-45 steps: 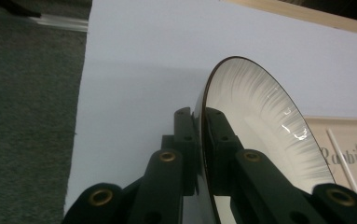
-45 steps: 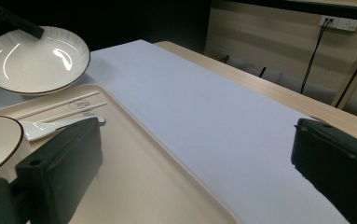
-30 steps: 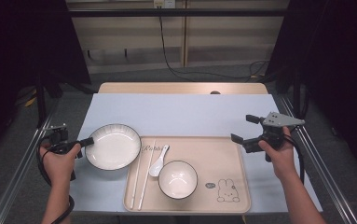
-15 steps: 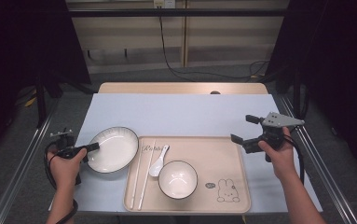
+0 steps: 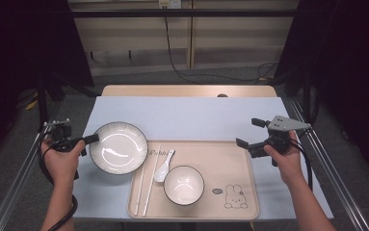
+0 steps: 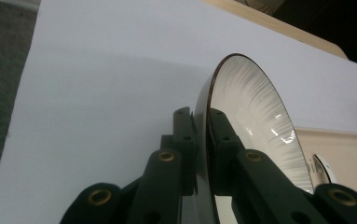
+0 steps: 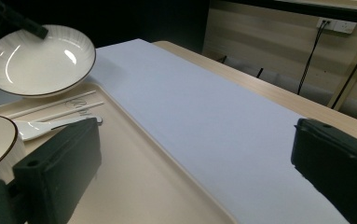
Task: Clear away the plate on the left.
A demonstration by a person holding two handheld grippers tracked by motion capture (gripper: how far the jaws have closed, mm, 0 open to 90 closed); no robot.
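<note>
A pale blue sheet covers the counter [image 5: 191,115], with dark curtains to either side and a wood-panelled wall behind. My left gripper [image 5: 89,140] has its jaws clamped on the left rim of the white plate [image 5: 118,147]; they have just been closing, with the rim between them. In the left gripper view the plate [image 6: 255,121] runs edge-on straight away from me, its rim pinched between my two pads and its hollow face turned to the right of that view. From above, the plate sits at the counter's left, its right edge overlapping the left rim of the beige tray [image 5: 240,159]. Round as it is, the plate has no long axis. Just beside it on the tray lie a pair of chopsticks [image 5: 147,180] pointing away from me, a white spoon [image 5: 164,166] and a small bowl [image 5: 184,185]. My right gripper [image 5: 252,134] hovers above the tray's right edge, its jaws standing wide apart with nothing between them.
</note>
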